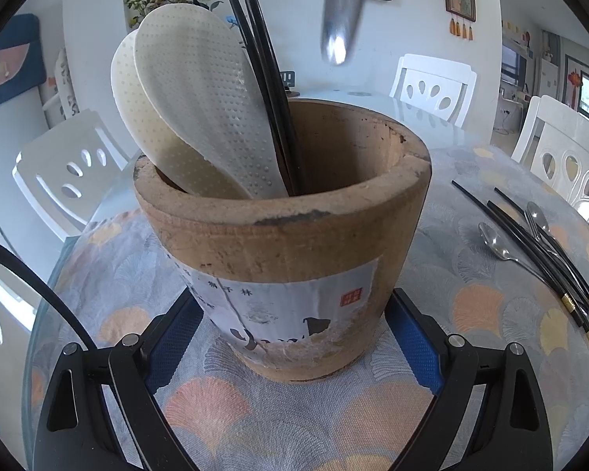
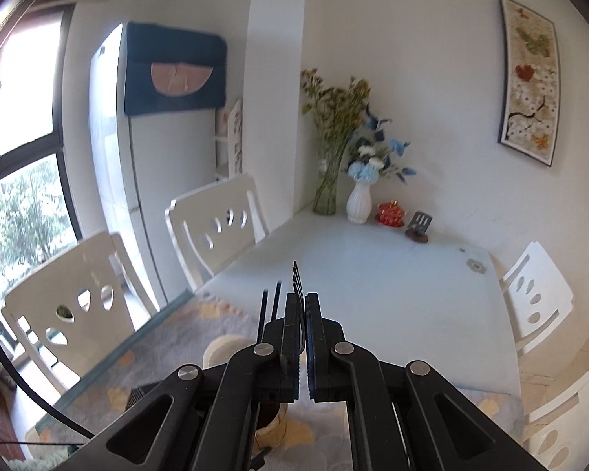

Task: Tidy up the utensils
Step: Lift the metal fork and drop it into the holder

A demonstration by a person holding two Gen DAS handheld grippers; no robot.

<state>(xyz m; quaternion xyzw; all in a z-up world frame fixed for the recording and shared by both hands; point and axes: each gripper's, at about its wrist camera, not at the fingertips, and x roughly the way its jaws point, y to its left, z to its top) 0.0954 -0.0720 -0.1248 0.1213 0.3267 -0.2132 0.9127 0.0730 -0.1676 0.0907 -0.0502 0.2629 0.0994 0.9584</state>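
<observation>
— Left wrist view had the left gripper at the foot of the wooden holder. Its jaws looked clamped on either side, I'd guess to steady it.

— And the other one?

— The right gripper had its jaws clenched on a fork, tines up. The handle hung blurred at the top of the frame, above the holder's mouth, probably bound for it.

— What was inside?

— Two white rice paddles and black chopsticks, leaning left. At lower right a spoon and more loose chopsticks lay on the tabletop, unsorted.

— The room?

— A floral cloth under glass, white chairs, flower vases in the corner and a fridge by the window.
</observation>
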